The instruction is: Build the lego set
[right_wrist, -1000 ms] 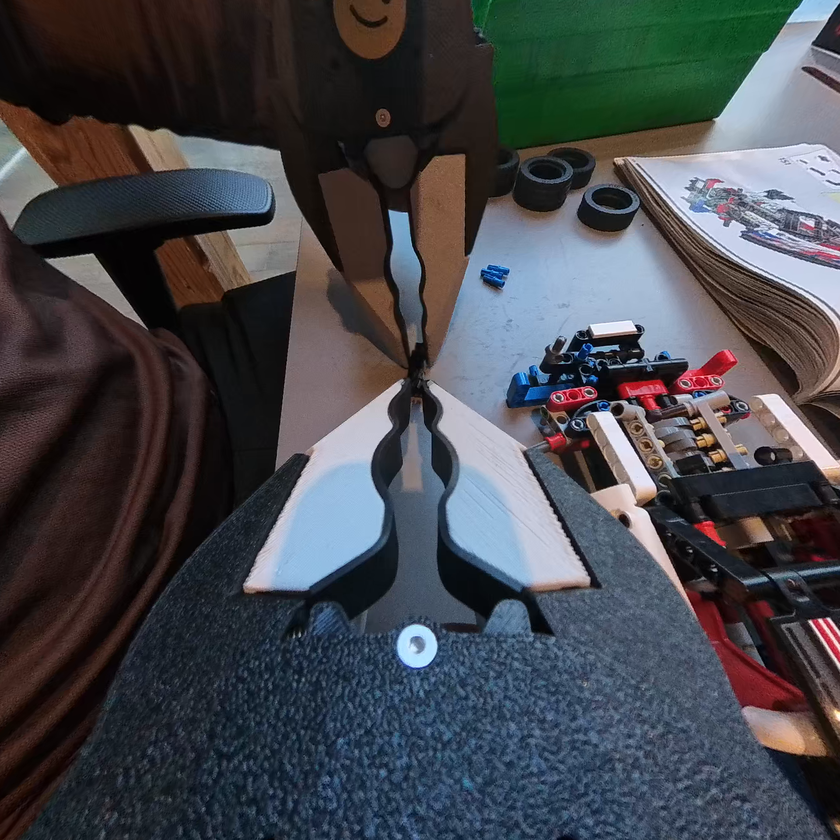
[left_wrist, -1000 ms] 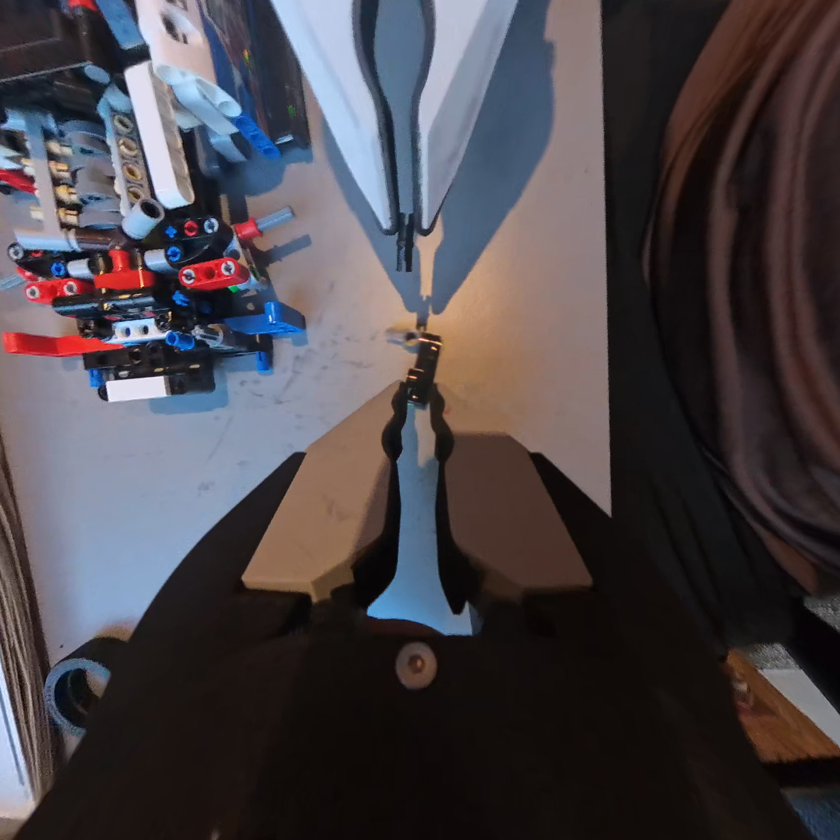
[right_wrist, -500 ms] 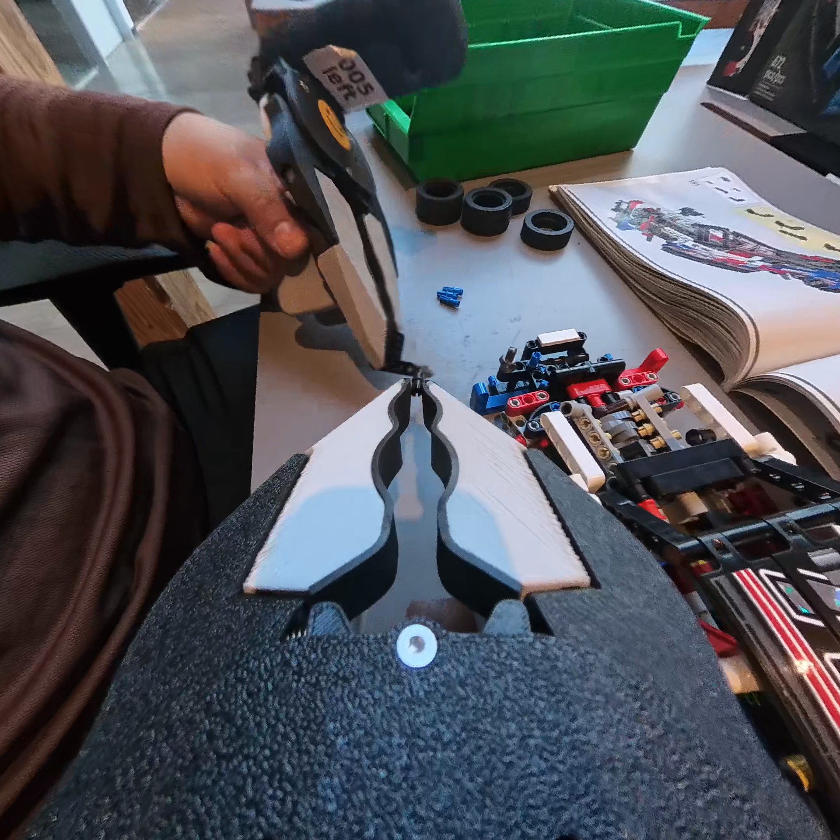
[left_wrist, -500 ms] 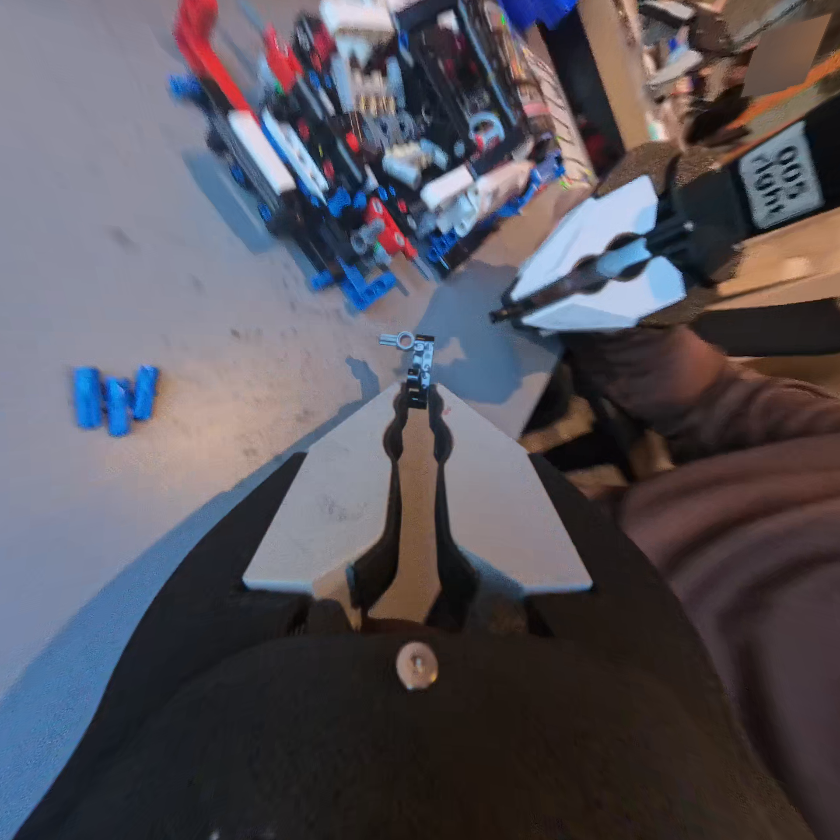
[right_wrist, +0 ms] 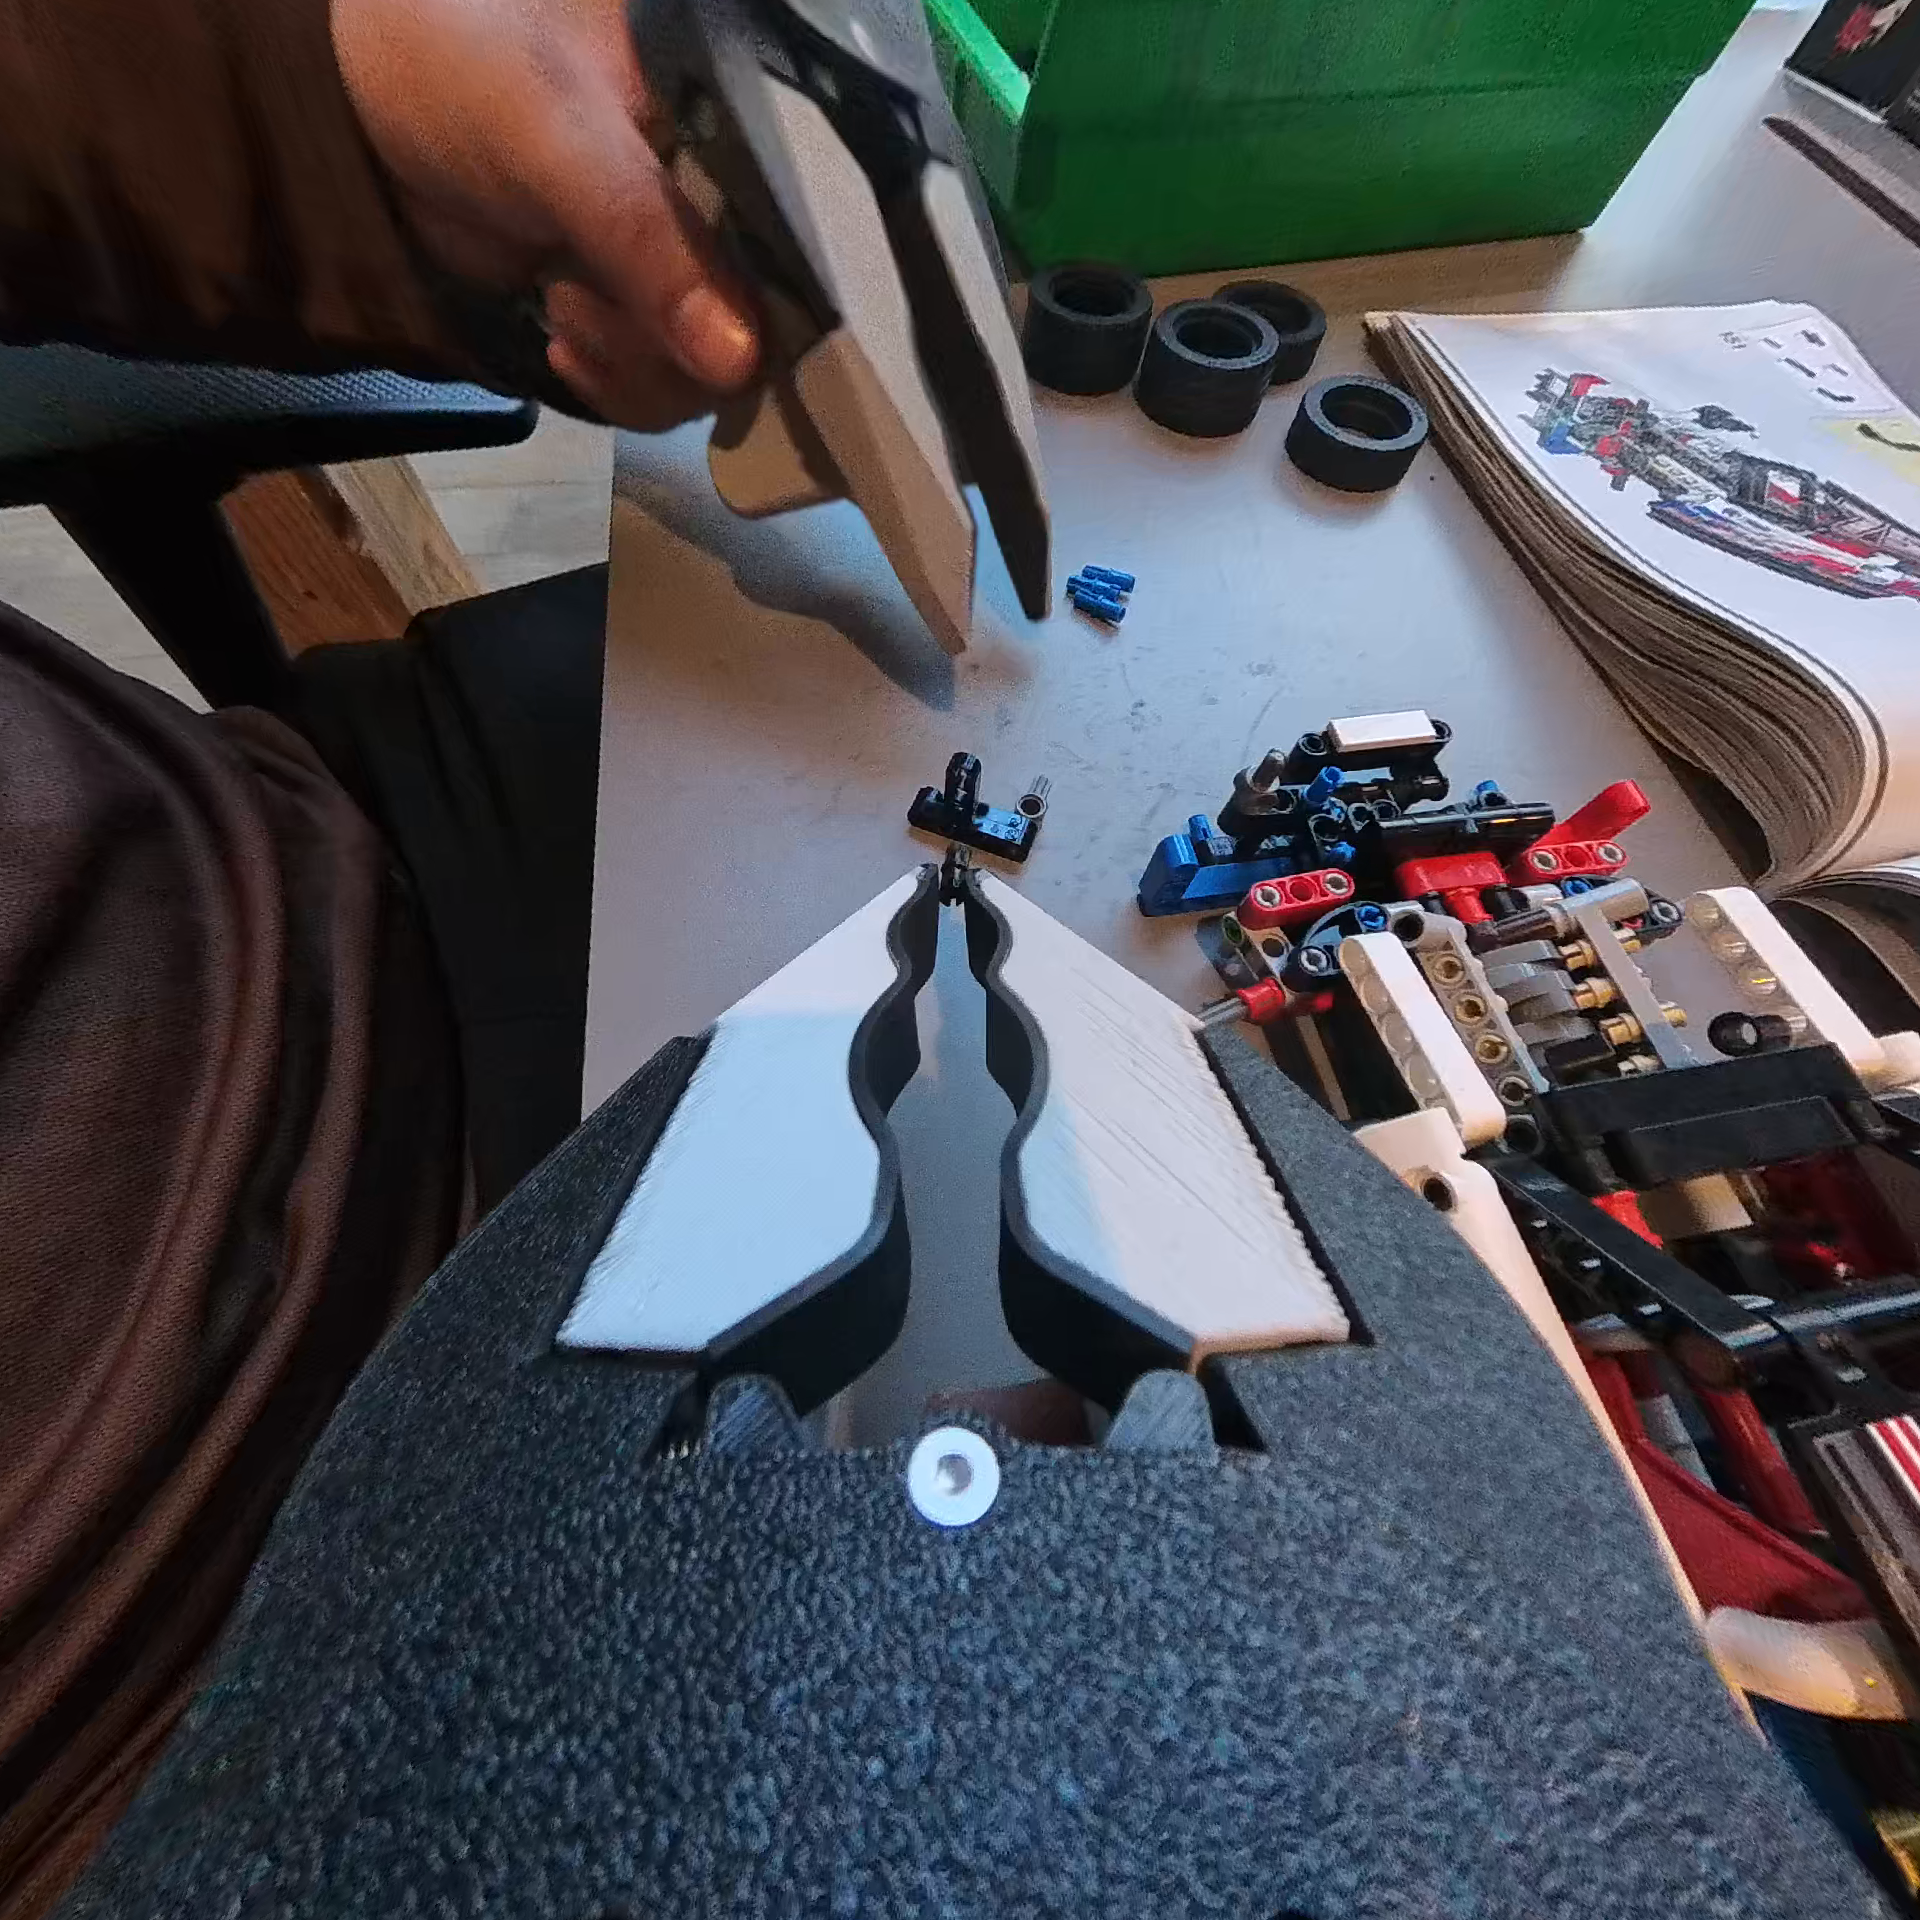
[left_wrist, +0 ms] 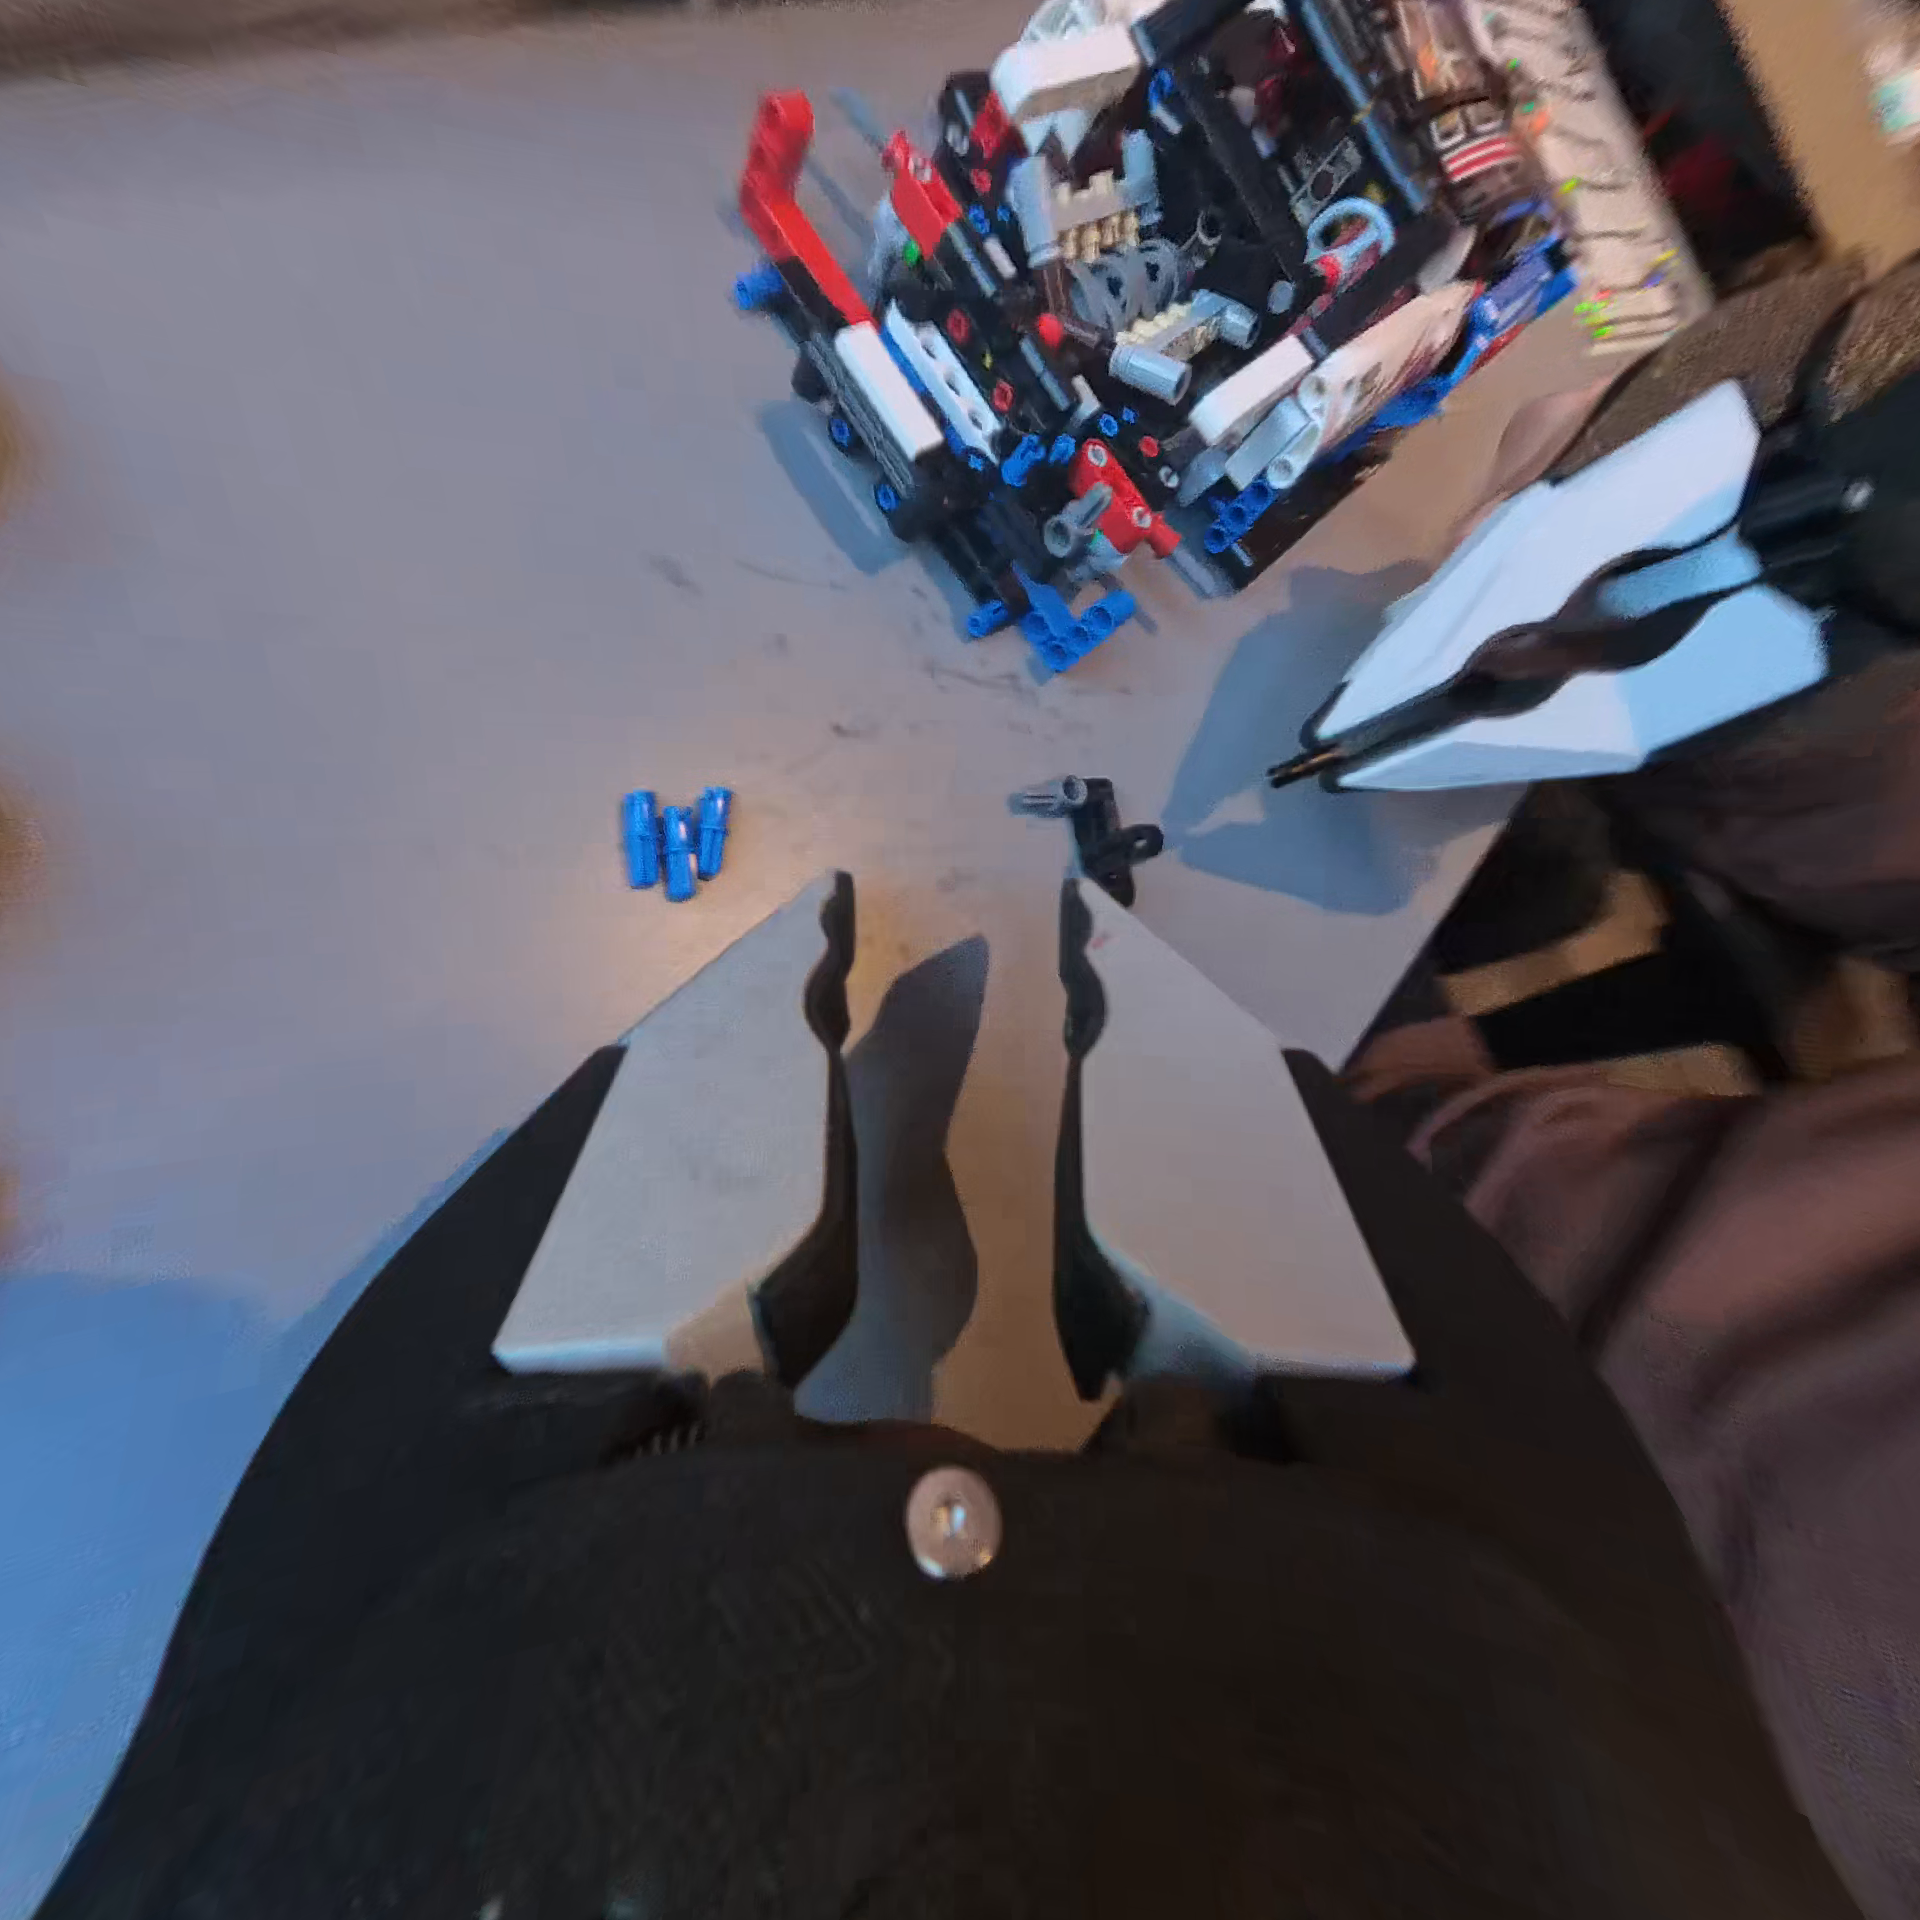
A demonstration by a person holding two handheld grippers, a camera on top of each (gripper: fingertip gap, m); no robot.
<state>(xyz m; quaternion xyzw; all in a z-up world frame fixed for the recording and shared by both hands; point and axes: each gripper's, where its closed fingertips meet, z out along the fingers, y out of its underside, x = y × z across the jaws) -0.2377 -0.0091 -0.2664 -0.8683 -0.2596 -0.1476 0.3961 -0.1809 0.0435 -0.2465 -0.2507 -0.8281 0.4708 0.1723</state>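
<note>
My left gripper (left_wrist: 954,891) is open and empty just above the grey table (left_wrist: 364,571). A small black connector piece with a grey pin (left_wrist: 1099,831) lies on the table just beyond its right fingertip. My right gripper (right_wrist: 951,883) is shut on a small black pin (right_wrist: 954,864), whose tip sticks out just short of the same black piece (right_wrist: 977,812). The half-built red, white, black and blue lego model (right_wrist: 1507,935) stands to the right. In the right wrist view the left gripper (right_wrist: 997,623) hangs open above the table.
Three blue pins (left_wrist: 675,842) lie left of the black piece. Black tyres (right_wrist: 1205,364), a green bin (right_wrist: 1351,125) and an open instruction book (right_wrist: 1714,520) are at the back and right. A chair armrest (right_wrist: 260,416) sits beyond the table's left edge. The grippers' ends are close to 9 centimetres from one another.
My left gripper has opened and let go of the small black piece, which now lies on the table. It has swung away from the right gripper, which stays shut on its pin.
</note>
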